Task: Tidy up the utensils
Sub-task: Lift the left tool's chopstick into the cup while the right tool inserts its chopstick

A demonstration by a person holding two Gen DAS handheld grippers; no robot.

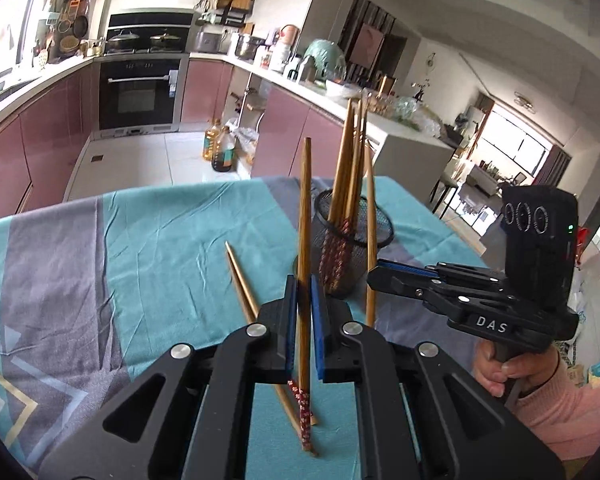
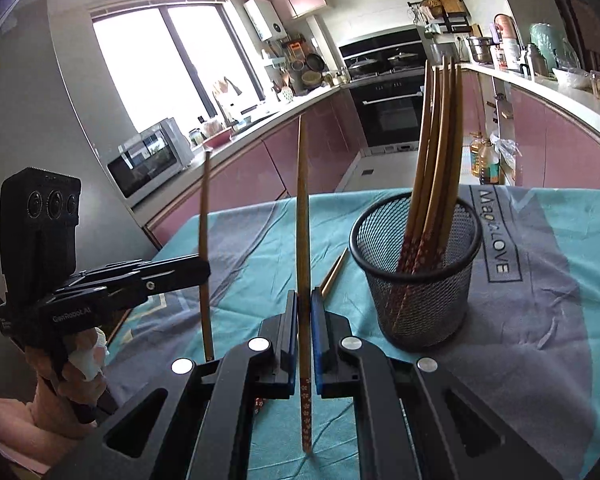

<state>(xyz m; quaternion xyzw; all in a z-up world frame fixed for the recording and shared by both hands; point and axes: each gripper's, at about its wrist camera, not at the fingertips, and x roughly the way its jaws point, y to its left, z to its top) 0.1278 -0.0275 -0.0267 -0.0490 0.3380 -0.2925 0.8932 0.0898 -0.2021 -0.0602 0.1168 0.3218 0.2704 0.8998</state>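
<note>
While both my claws clamp chopsticks, nothing's binned yet.
L gripper [image 1: 304, 300] pinches one brown wooden chopstick [image 1: 305, 216] upright; R gripper [image 2: 304, 312] another [image 2: 302, 208] (black mesh cup [image 2: 420, 280] beside).

Table under a teal-and-grey cloth [image 1: 148, 240], bearing mesh cup [image 2: 416, 280] and loose chopstick [image 1: 242, 280].

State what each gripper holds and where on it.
Left gripper: one upright chopstick, gripped low, above its patterned end. Right gripper: another chopstick, gripped likewise.
</note>
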